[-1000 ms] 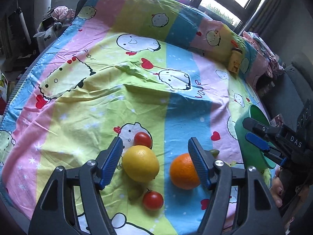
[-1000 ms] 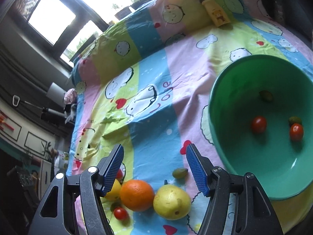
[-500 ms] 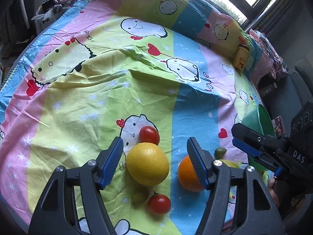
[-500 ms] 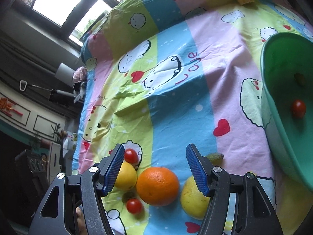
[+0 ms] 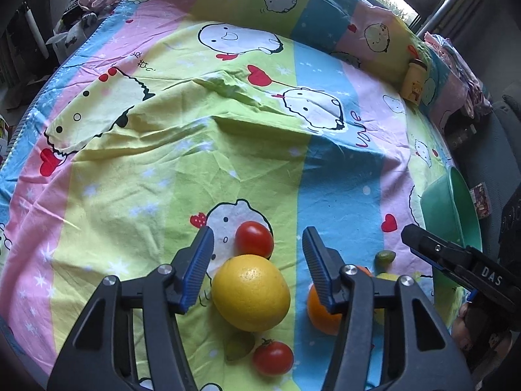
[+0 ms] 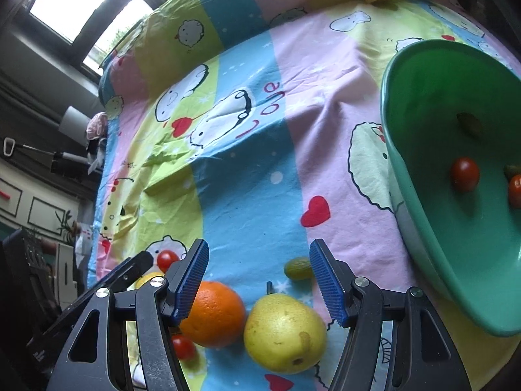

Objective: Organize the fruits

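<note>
left gripper [image 5: 257, 254] closing, astride round dimpled lemon [image 5: 250, 292]; right gripper [image 6: 259, 277] apart over pear [image 6: 285, 332]

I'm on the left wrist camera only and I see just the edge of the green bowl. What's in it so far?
Observer: The right wrist view looks into the bowl: two small tomatoes and two dark green fruits.
Operator: What's the yellow thing hidden behind the orange?
Observer: A pear, lying right beside the orange.
Operator: Is the right gripper holding it?
Observer: No. The right gripper is open, with the pear between its jaws and not clamped.
</note>
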